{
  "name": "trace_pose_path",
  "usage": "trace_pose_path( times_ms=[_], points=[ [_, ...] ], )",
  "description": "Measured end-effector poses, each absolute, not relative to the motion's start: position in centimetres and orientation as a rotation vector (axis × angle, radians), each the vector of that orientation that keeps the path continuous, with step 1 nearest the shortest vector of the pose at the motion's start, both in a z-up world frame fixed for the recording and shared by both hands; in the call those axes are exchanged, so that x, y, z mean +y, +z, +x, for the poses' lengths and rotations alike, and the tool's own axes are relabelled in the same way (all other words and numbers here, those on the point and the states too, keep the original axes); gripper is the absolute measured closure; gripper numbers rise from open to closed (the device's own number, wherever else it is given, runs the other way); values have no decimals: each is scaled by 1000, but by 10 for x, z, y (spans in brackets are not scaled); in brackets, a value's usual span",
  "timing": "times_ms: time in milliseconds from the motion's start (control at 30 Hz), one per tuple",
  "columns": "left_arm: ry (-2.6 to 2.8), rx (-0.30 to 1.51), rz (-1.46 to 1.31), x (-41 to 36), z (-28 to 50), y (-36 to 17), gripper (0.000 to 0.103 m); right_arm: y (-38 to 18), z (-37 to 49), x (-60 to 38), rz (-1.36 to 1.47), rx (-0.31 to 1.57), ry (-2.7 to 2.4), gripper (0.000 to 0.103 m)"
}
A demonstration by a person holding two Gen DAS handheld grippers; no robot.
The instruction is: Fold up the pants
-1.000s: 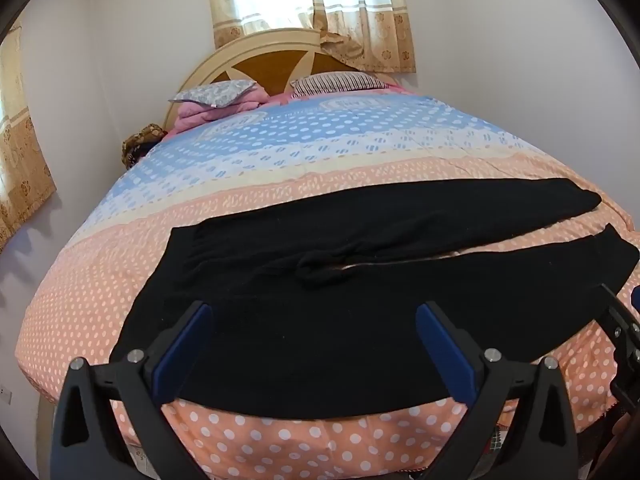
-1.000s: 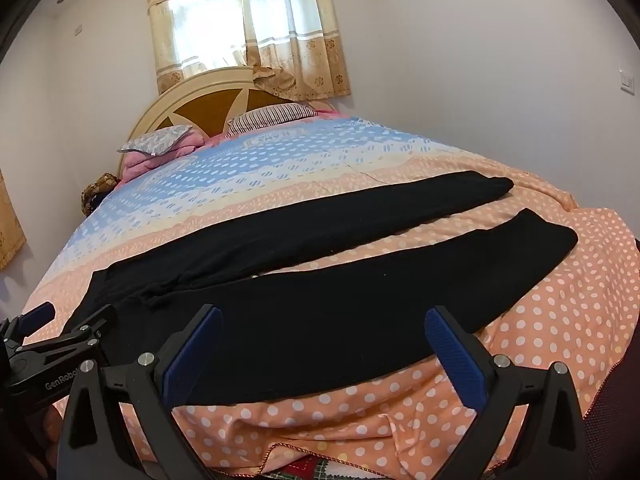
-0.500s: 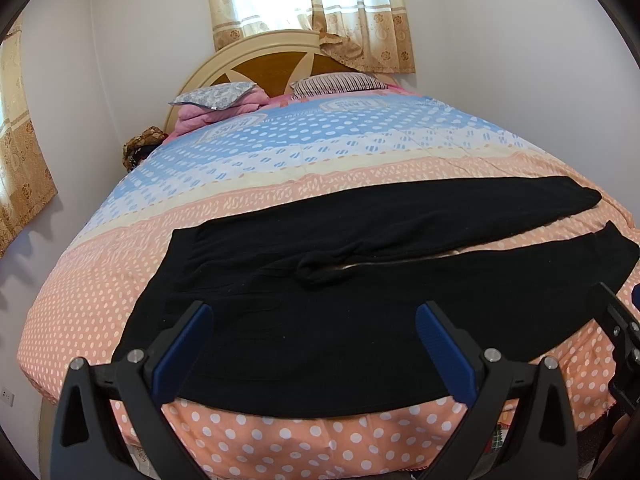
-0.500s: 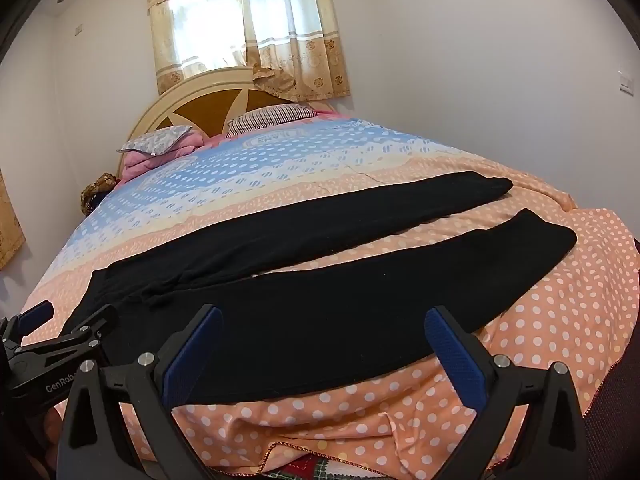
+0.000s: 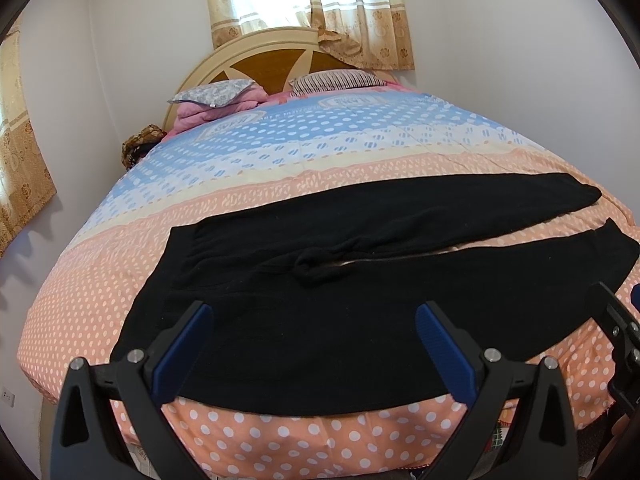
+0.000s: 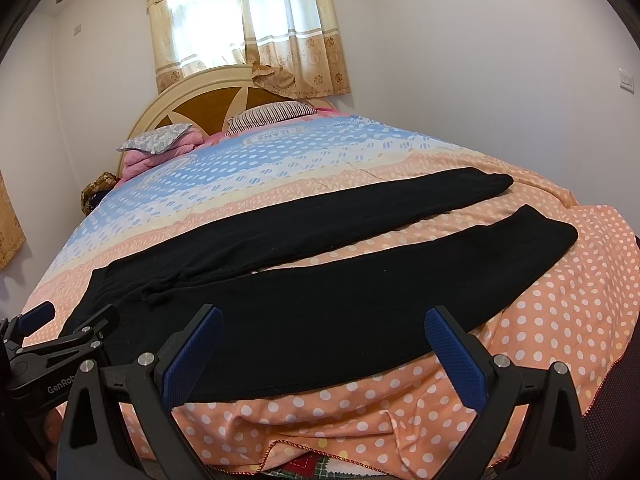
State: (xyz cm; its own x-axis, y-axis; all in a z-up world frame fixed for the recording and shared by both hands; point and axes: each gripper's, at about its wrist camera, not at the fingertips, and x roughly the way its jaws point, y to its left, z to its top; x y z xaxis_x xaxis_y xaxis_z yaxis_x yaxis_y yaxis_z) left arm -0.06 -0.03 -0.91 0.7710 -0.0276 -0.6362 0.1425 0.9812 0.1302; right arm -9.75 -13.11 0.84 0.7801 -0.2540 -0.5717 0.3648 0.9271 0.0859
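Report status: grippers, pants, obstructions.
Left gripper open, empty, at the waist end. Right gripper open, empty, over the near leg. Black pants flat on the dotted bedspread, legs apart, unfolded. Nothing lies on them.

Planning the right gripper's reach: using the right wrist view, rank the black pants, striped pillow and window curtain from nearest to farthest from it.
1. Black pants, spread across the bed's near edge, just ahead.
2. Striped pillow, at the headboard.
3. Window curtain, on the far wall.
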Motion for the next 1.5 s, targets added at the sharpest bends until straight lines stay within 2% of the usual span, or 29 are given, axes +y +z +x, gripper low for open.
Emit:
trace_pose_path(
  times_ms=[1500],
  points=[
    [-90,711,167,2,4,-16,0,1,-94,-127,199,605,-327,1]
  ],
)
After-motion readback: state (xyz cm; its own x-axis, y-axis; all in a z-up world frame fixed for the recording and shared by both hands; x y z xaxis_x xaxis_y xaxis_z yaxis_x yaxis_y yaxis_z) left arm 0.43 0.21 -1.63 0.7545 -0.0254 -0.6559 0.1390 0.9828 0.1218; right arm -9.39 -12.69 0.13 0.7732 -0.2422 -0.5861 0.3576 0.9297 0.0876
